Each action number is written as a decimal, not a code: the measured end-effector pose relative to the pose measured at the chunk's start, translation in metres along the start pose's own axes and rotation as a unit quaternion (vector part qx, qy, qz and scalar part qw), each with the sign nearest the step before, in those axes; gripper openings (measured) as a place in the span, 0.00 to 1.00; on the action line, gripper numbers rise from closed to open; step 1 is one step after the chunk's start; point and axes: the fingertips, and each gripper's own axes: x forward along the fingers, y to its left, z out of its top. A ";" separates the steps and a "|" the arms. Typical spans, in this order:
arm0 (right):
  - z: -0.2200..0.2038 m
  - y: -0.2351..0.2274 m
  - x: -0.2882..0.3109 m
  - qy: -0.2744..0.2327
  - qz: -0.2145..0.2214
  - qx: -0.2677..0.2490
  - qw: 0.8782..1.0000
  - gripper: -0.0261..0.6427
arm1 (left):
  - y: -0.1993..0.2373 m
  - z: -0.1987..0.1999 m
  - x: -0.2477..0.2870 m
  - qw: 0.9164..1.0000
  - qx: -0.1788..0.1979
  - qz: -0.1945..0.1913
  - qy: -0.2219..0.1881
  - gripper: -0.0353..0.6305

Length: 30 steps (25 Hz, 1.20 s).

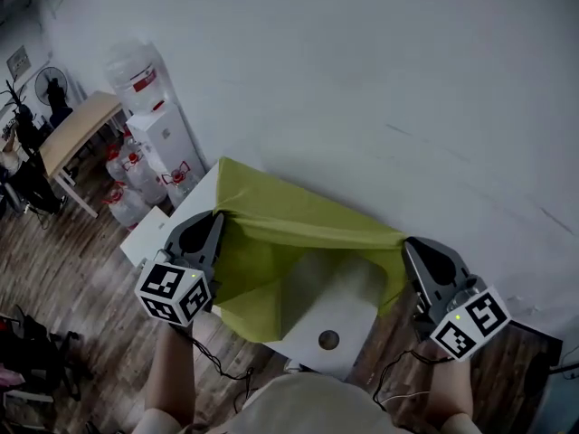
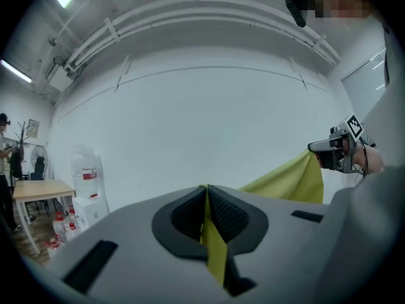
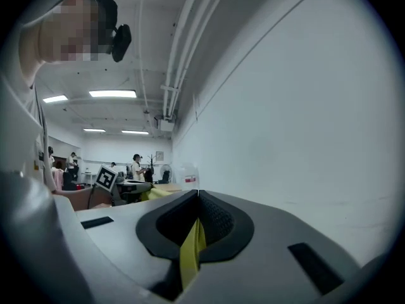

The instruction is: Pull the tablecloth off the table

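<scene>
left tool [image 1: 215, 217] and right tool [image 1: 407, 245] both clamped shut on green tablecloth [image 1: 289, 220], cloth held up between them, draping over far edge of white desk [image 1: 351, 313].

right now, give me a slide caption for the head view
The left gripper and right gripper pinch the green tablecloth, holding it up over the partly bare table.

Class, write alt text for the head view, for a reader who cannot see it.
A yellow-green tablecloth hangs stretched between the left gripper and the right gripper, each shut on its edge, over a small white table that is partly bare. A water dispenser and spare bottles stand at left by the white wall.
</scene>
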 end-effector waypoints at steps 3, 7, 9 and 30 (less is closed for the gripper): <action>0.038 0.021 -0.013 -0.036 0.019 -0.025 0.999 0.08 | 0.002 0.036 -0.017 0.999 0.009 0.006 -0.039 0.08; 0.078 0.049 -0.034 -0.075 0.039 -0.053 0.995 0.08 | 0.000 0.077 -0.045 0.996 0.011 0.015 -0.082 0.08; 0.092 0.060 -0.043 -0.091 0.045 -0.063 0.993 0.08 | -0.002 0.094 -0.058 0.995 0.018 0.016 -0.100 0.08; 0.072 0.043 -0.045 -0.067 0.042 -0.023 0.997 0.08 | -0.017 0.099 -0.082 0.995 0.027 0.014 -0.099 0.08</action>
